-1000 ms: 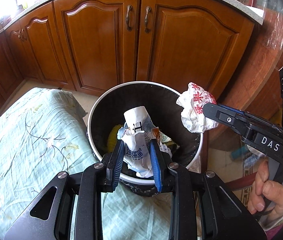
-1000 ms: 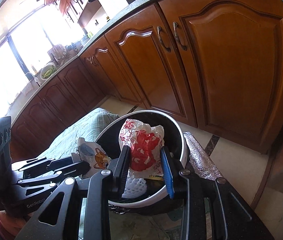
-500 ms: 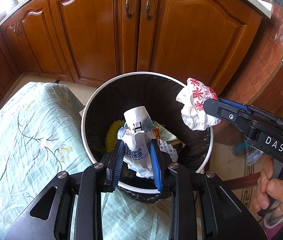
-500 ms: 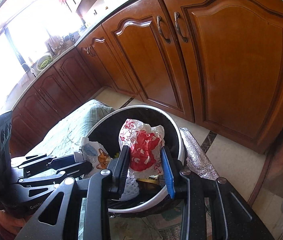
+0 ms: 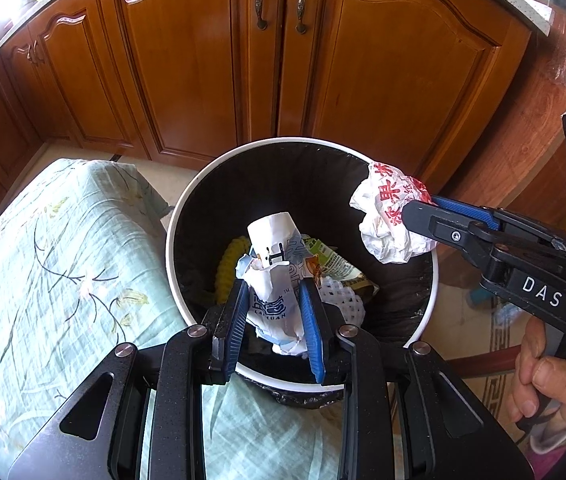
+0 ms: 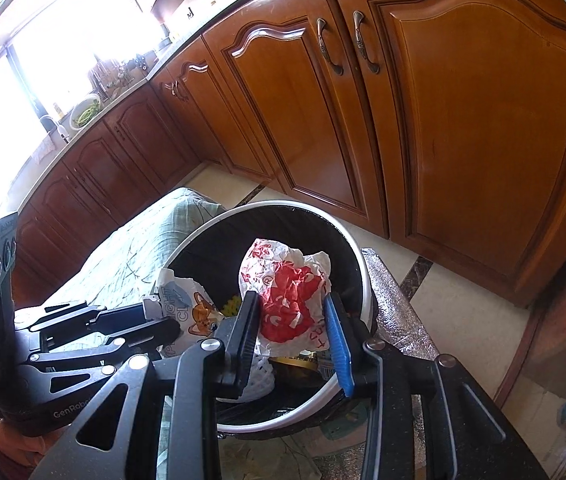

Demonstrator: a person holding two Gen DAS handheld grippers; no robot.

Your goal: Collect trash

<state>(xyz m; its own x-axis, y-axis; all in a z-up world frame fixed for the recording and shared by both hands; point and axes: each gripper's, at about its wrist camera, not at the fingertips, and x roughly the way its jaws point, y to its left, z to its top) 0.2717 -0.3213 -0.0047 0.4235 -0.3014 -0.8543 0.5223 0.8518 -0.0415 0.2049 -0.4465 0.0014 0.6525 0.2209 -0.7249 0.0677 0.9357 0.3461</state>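
Note:
A round bin with a white rim (image 5: 171,264) and black liner stands on the floor before the cabinets; it also shows in the right wrist view (image 6: 367,280). My left gripper (image 5: 273,308) is shut on a crumpled white and blue wrapper (image 5: 271,276) held over the bin's near side. My right gripper (image 6: 293,316) is shut on a crumpled white and red wrapper (image 6: 287,296), held over the bin's right rim; it shows in the left wrist view too (image 5: 387,216). Trash lies in the bin: a yellow thing (image 5: 229,264), a green packet (image 5: 335,264), white foam netting (image 5: 341,300).
A pale green flowered cloth (image 5: 43,272) covers a surface left of the bin. Wooden cabinet doors (image 5: 195,60) stand close behind. A silvery foil mat (image 6: 399,312) lies on the tiled floor right of the bin. A hand (image 5: 555,384) holds the right gripper.
Both grippers have come closer over the bin with their wrappers still held. The bin looms larger and more of its contents show.

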